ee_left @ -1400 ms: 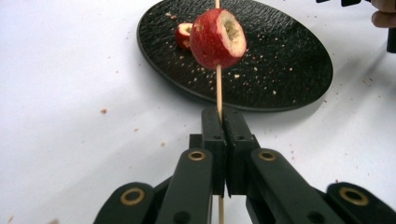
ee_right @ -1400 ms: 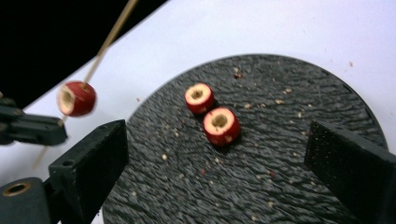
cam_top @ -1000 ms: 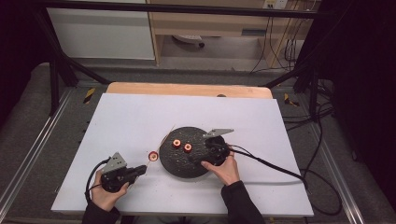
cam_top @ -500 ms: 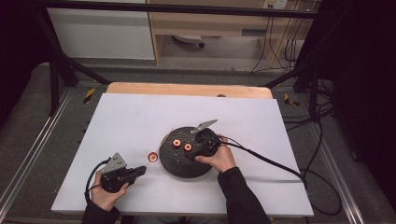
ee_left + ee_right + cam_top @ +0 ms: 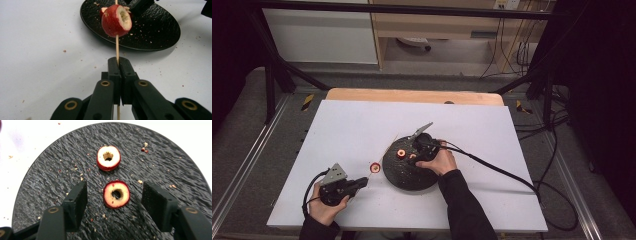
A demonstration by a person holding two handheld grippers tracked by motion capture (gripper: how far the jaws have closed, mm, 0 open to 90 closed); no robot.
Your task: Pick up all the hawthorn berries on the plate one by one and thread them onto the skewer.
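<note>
Cored red fruit (image 5: 116,194) between tool jaws

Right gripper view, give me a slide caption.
Open right tool straddles a cored red fruit slice on the black plate; a second slice lies beyond.

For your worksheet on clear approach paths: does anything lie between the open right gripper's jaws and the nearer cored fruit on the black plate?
Nothing visible does. In the right gripper view the right gripper stands open, one jaw on each side of the nearer cored fruit; between them lies bare black plate with crumbs. The second cored fruit lies beyond.
</note>
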